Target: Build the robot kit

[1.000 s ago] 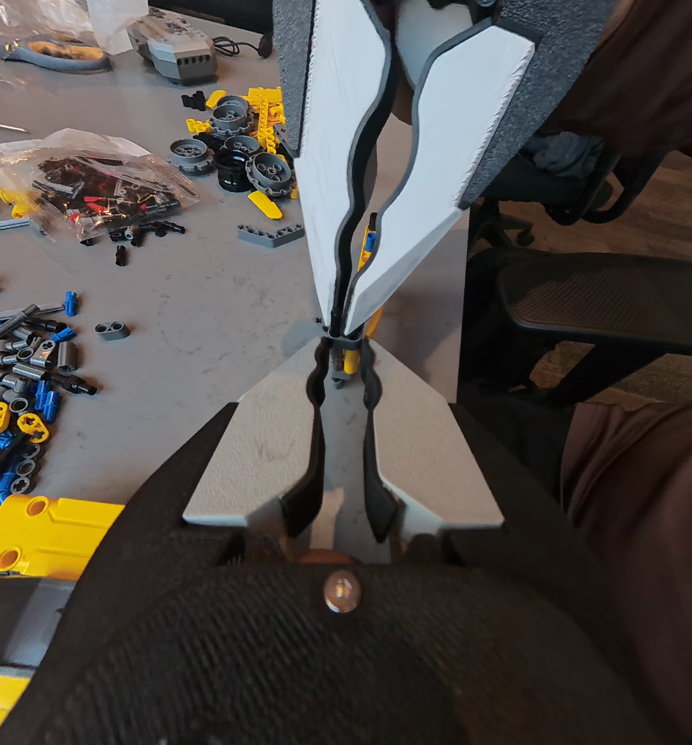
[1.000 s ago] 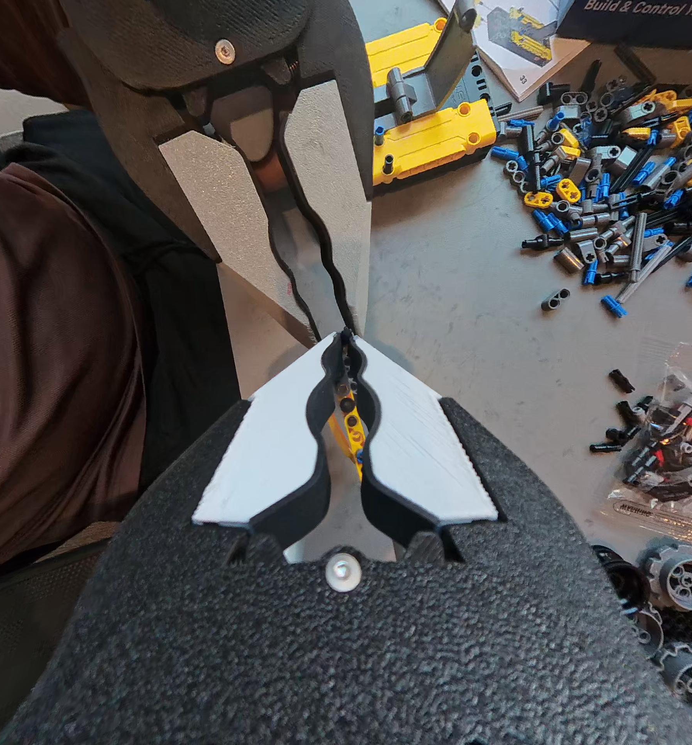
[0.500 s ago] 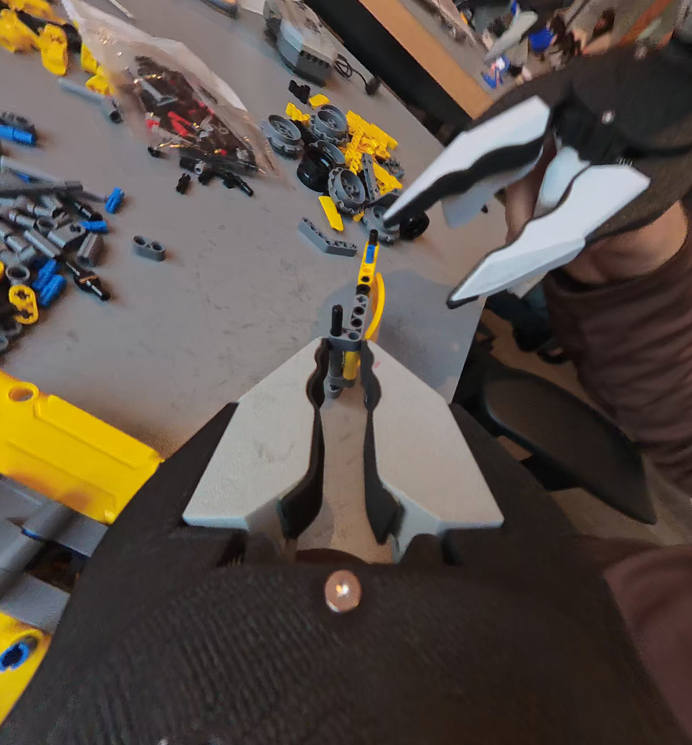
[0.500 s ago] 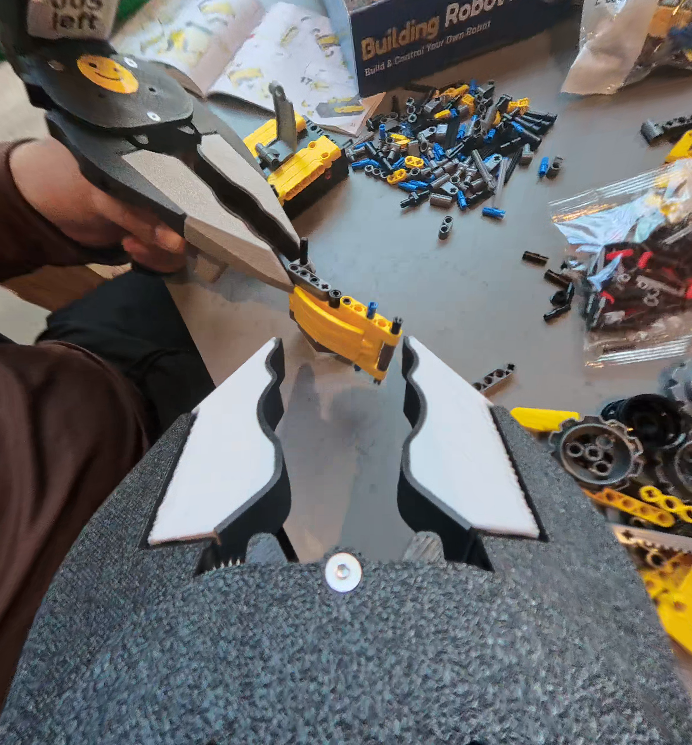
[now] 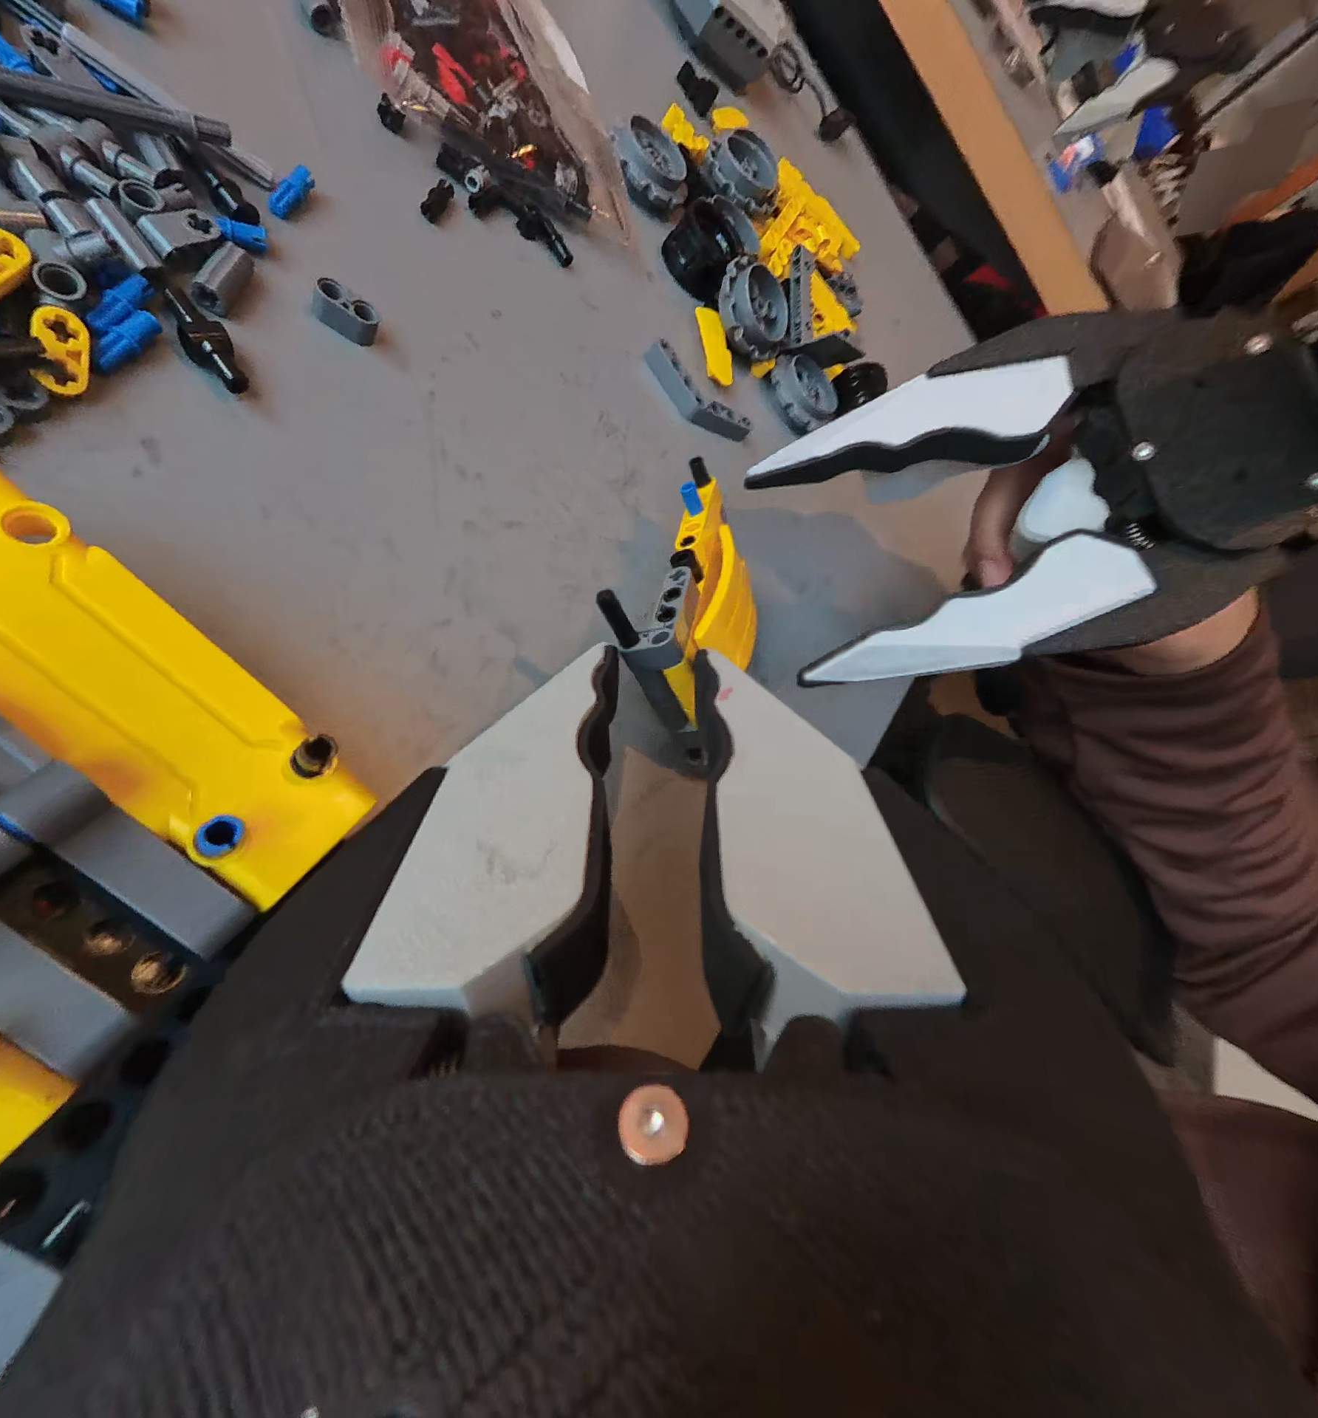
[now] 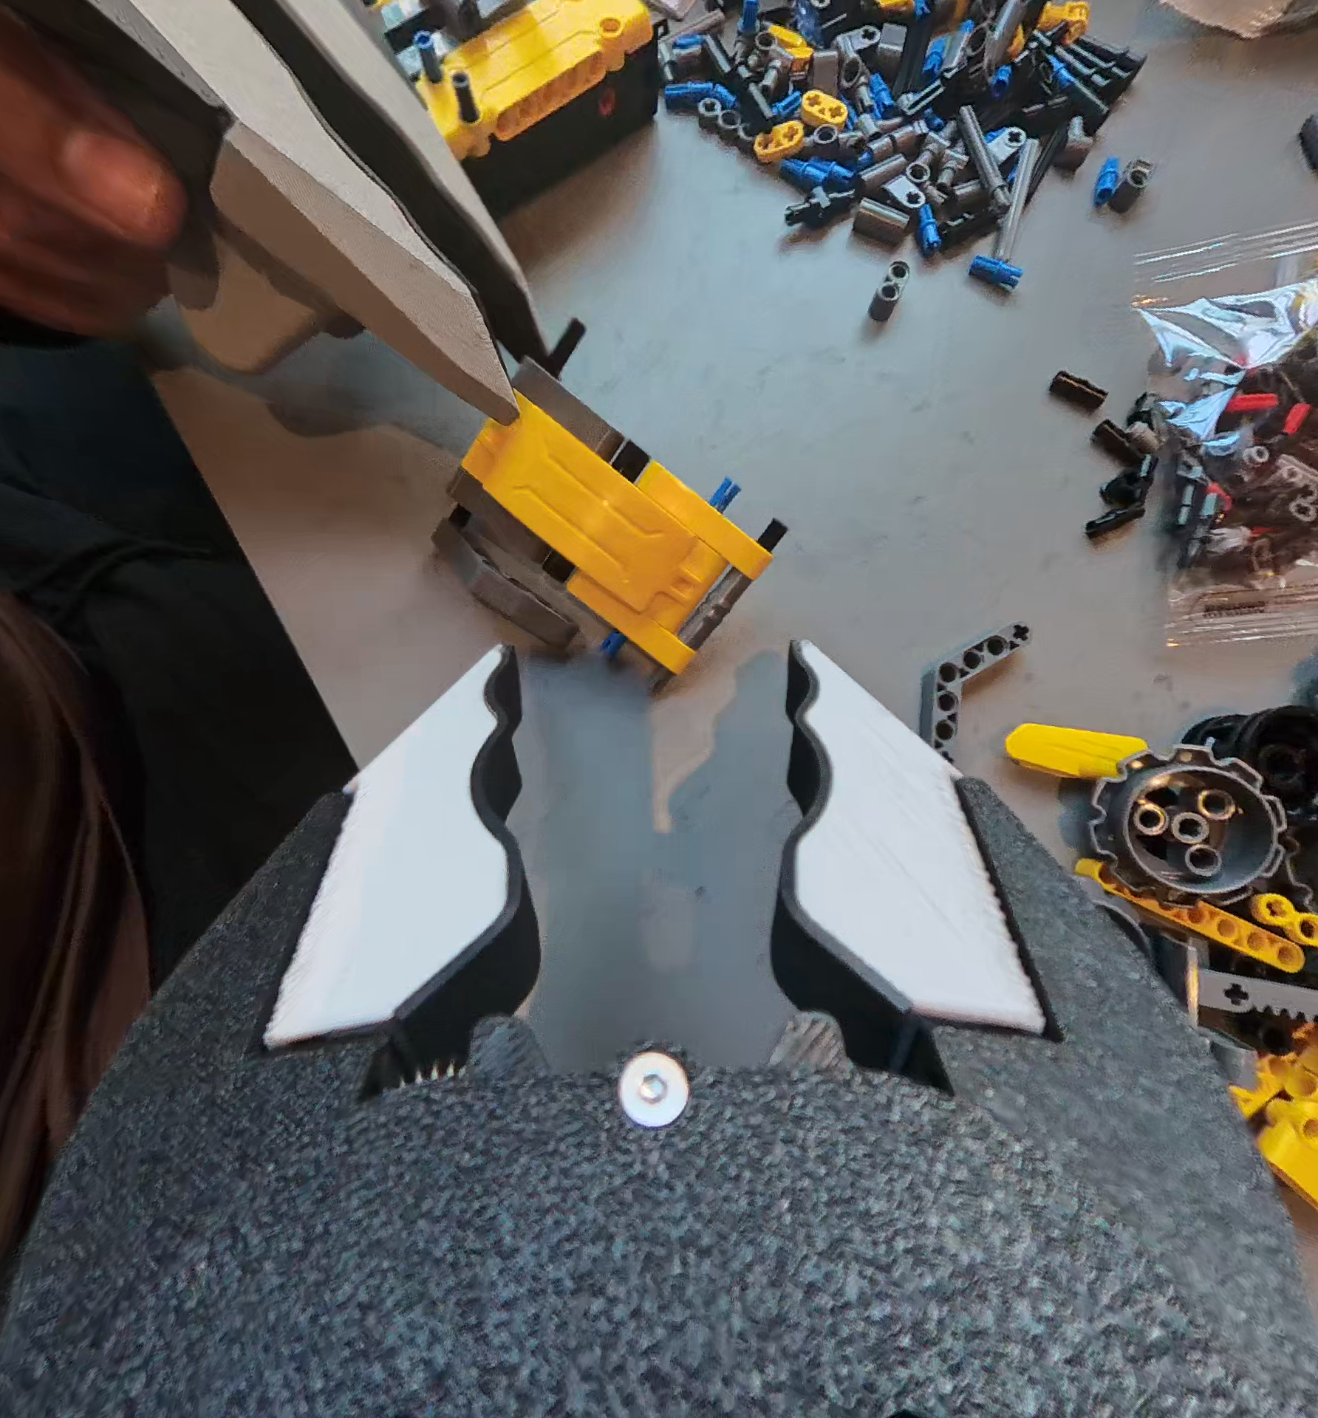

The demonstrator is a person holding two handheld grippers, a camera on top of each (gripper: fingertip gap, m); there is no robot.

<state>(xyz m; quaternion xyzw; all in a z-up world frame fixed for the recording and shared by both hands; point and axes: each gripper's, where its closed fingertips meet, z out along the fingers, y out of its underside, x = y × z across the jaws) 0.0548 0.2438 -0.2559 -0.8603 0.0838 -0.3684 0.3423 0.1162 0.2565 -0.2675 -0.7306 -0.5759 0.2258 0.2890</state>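
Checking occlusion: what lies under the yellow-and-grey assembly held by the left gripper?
Bare grey table and its shadow lie under the yellow-and-grey assembly. The spot directly beneath its lower corner is covered.

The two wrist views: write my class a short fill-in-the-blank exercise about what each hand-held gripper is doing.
1. The left hand-held gripper is shut on a ____ and grey brick assembly.
2. The right hand-held gripper is ____, holding nothing.
3. The grey L-shaped beam lies to the ____ of the right hand-held gripper's fingertips.

Missing words: yellow; open; right
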